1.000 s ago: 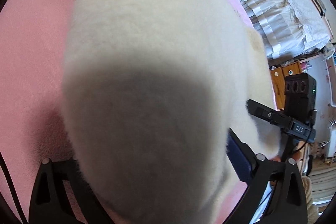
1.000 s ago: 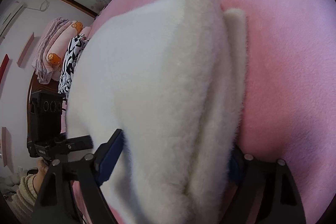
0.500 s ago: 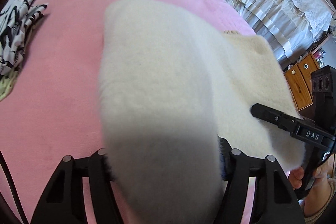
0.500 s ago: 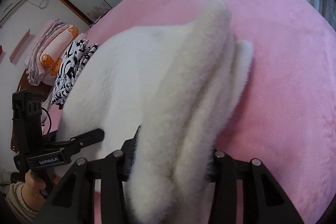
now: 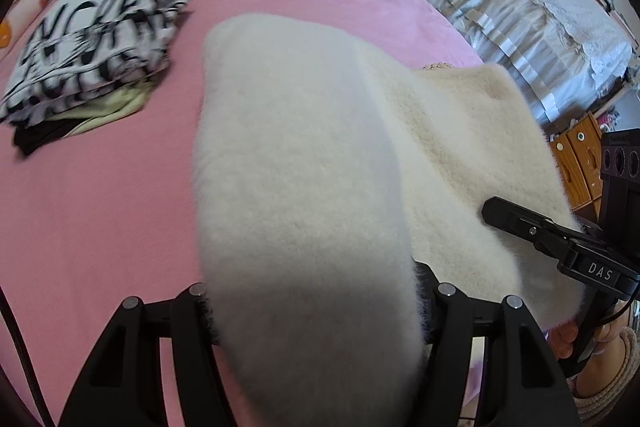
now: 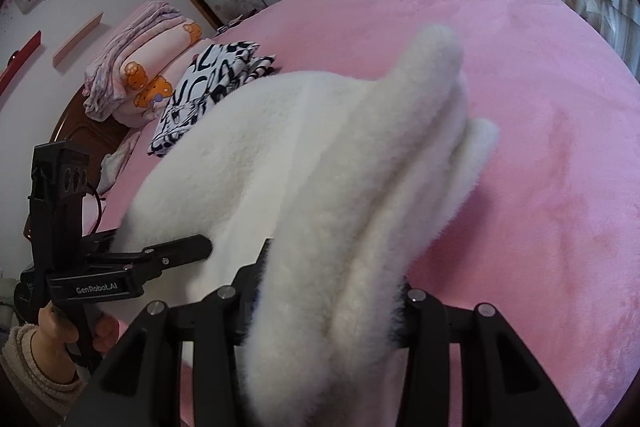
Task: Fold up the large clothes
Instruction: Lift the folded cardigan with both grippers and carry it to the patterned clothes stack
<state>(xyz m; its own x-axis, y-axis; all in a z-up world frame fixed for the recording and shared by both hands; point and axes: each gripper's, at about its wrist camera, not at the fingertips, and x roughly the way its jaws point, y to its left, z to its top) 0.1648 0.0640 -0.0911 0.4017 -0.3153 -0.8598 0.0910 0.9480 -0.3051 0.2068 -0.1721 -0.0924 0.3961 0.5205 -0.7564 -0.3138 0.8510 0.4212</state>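
Observation:
A thick white fluffy garment (image 5: pixel 304 147) lies partly folded on the pink bed cover (image 5: pixel 100 207). My left gripper (image 5: pixel 316 291) is shut on a bunched edge of it, and the fabric bulges up between the fingers. The right gripper (image 6: pixel 328 287) is shut on another thick fold of the same garment (image 6: pixel 320 155), which rises clear of the pink cover (image 6: pixel 540 147) near the jaws. Its far end still rests on the bed. Each gripper shows in the other's view: the right one (image 5: pixel 520 219) in a person's hand, the left one (image 6: pixel 176 255) likewise.
A stack of folded black-and-white patterned clothes (image 5: pixel 96 39) sits on the bed's far left, also the same stack (image 6: pixel 208 87). Folded pink blankets (image 6: pixel 140 67) lie by the headboard. A second bed with a white cover (image 5: pixel 520 7) and wooden drawers (image 5: pixel 576 163) stand to the right.
Both grippers closed on the white garment and rose with it, pulling back from the bed. More of the pink cover and the patterned stack came into view.

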